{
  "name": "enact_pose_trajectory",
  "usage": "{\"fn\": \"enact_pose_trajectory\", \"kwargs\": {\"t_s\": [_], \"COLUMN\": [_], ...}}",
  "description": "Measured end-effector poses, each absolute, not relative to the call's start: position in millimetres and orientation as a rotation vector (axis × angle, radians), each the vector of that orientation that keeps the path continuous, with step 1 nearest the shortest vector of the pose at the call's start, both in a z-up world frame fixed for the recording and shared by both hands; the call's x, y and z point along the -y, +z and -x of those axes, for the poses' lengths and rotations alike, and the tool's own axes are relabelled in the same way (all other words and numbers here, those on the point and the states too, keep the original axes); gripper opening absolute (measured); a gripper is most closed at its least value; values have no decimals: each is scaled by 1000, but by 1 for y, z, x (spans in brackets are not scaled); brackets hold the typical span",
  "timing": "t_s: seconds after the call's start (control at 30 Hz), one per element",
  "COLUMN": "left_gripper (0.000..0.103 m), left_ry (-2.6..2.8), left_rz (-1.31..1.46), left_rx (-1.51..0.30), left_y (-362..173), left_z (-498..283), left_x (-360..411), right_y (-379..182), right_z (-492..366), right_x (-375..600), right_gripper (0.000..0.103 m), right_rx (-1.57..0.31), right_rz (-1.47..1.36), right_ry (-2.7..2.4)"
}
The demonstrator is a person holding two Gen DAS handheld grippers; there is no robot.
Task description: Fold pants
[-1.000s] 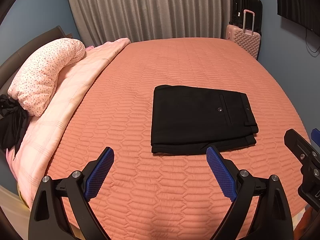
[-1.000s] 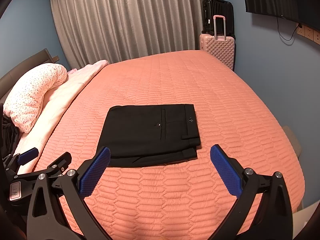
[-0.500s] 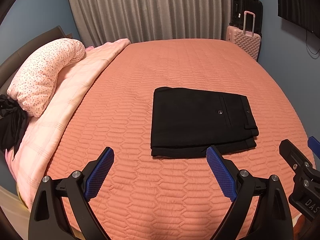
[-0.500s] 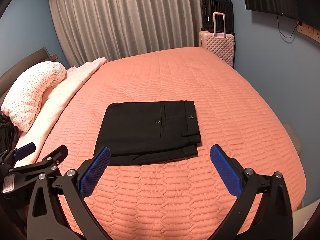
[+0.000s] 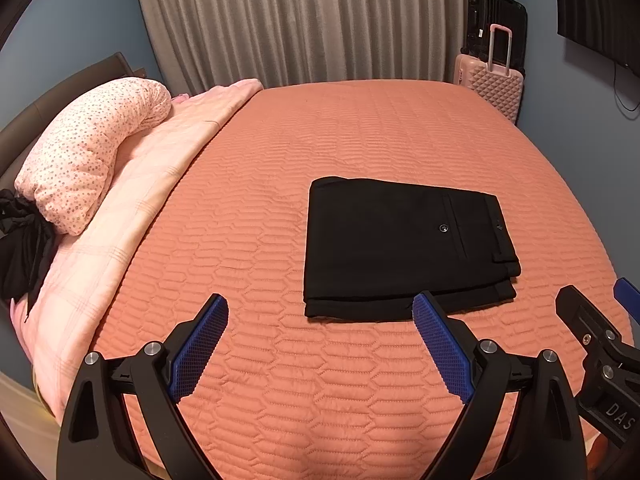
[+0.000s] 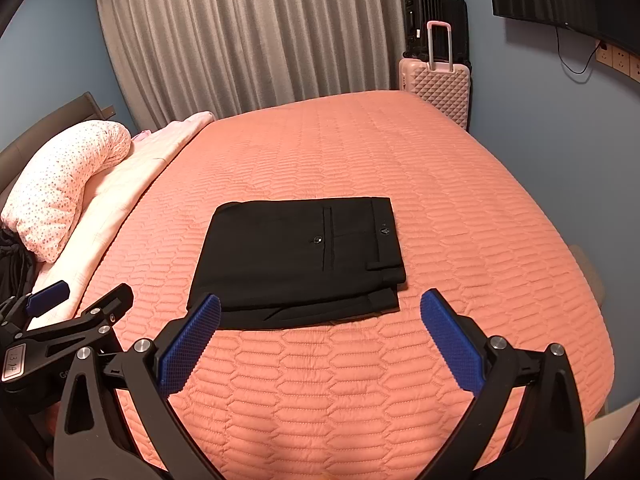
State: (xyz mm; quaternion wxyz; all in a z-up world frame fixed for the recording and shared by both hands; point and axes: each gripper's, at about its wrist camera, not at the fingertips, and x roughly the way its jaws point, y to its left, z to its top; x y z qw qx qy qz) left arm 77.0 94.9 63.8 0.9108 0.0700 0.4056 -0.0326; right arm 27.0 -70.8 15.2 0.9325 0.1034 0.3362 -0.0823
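Black pants (image 5: 400,244) lie folded into a flat rectangle on the orange quilted bed (image 5: 320,140), waistband and button pocket to the right. They also show in the right wrist view (image 6: 296,256). My left gripper (image 5: 320,312) is open and empty, held above the bed just in front of the pants' near edge. My right gripper (image 6: 320,312) is open and empty, also just in front of the near edge. The right gripper's body shows at the right edge of the left wrist view (image 5: 600,344); the left gripper's body shows at the left of the right wrist view (image 6: 72,320).
A speckled pink pillow (image 5: 88,152) and a pale pink blanket (image 5: 132,208) lie along the bed's left side, with a black garment (image 5: 20,248) beside them. A pink suitcase (image 6: 436,88) and a black one stand by grey curtains (image 6: 260,36). The blue wall is at right.
Both grippers have drawn back and risen slightly from the pants, staying open. The pants have not moved.
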Motion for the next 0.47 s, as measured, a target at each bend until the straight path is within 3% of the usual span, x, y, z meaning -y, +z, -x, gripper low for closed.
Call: {"fn": "enact_pose_trajectory", "kwargs": {"t_s": [0.47], "left_gripper": [92], "left_ry": [-81], "left_rz": [-147], "left_rx": [-846], "left_y": [62], "left_z": [-76], "left_x": [-91], "right_y": [16], "right_z": [-25], "right_x": [70], "right_gripper": [98], "right_rx": [-686], "right_rz": [-212], "right_ry": [-171]}}
